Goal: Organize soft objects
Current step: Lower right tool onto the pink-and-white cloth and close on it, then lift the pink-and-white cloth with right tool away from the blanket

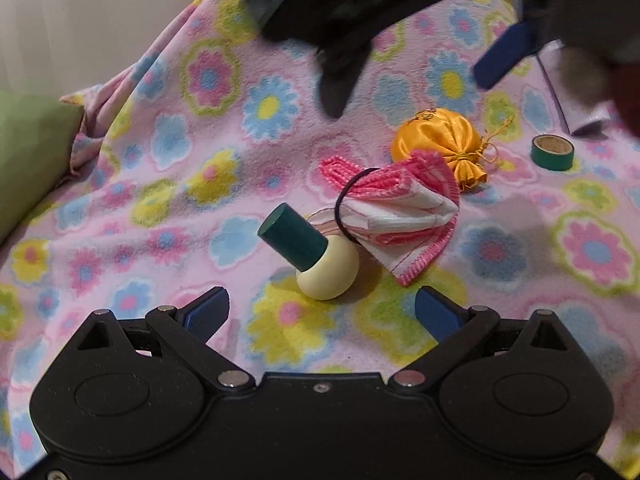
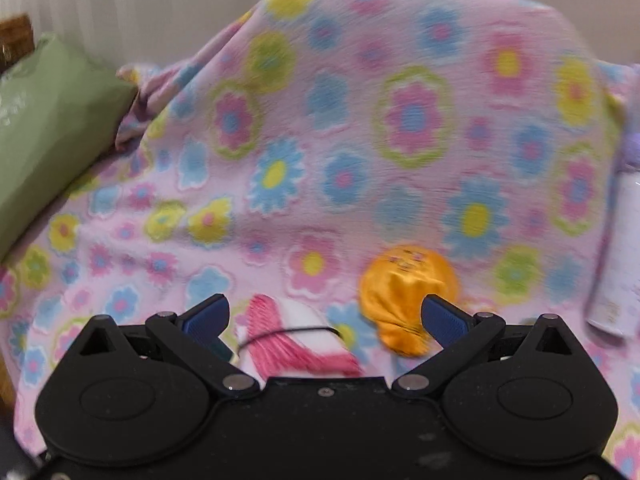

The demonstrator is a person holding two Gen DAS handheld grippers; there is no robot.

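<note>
Where fleece blanket [image 1: 160, 184] spreads, satin pouch [image 1: 440, 142], banded cloth [image 1: 396, 216].

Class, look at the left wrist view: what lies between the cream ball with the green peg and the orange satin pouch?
The pink-and-white cloth bundle, tied with a black band, lies between the ball and pouch, shown in the left wrist view.

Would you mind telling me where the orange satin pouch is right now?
In the left wrist view the orange satin pouch lies on the floral blanket, right of centre, behind the pink-and-white cloth bundle, left of the green tape roll.

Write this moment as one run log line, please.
left hand-held gripper: open | right hand-held gripper: open | pink cloth bundle: on blanket, ungrasped
</note>
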